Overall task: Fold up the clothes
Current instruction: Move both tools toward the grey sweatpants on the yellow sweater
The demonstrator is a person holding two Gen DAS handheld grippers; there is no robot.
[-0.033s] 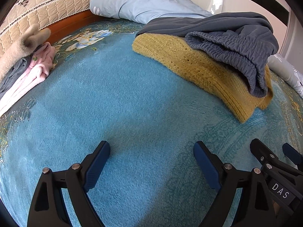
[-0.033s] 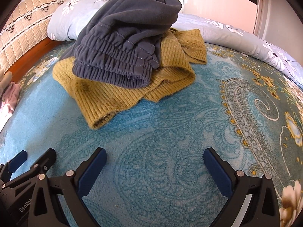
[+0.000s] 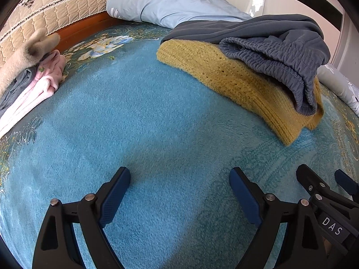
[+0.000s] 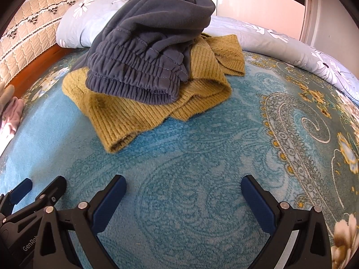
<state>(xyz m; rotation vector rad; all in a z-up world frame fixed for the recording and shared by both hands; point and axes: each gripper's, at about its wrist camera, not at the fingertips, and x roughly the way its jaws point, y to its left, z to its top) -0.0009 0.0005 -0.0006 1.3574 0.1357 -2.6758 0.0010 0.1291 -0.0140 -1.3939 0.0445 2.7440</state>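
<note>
Grey trousers [image 4: 152, 51] lie bunched on a mustard sweater [image 4: 139, 114] mid-bed [image 4: 202, 179], unfolded; left claw [image 3: 179, 192] and right claw [image 4: 182, 198], both agape and empty, hover short: pick-up step, next reach for the waistband.

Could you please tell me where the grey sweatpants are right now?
The grey sweatpants lie bunched on top of the yellow sweater, in front of the light blue pillow. The left view shows them at upper right, ahead of both open tongs.
</note>
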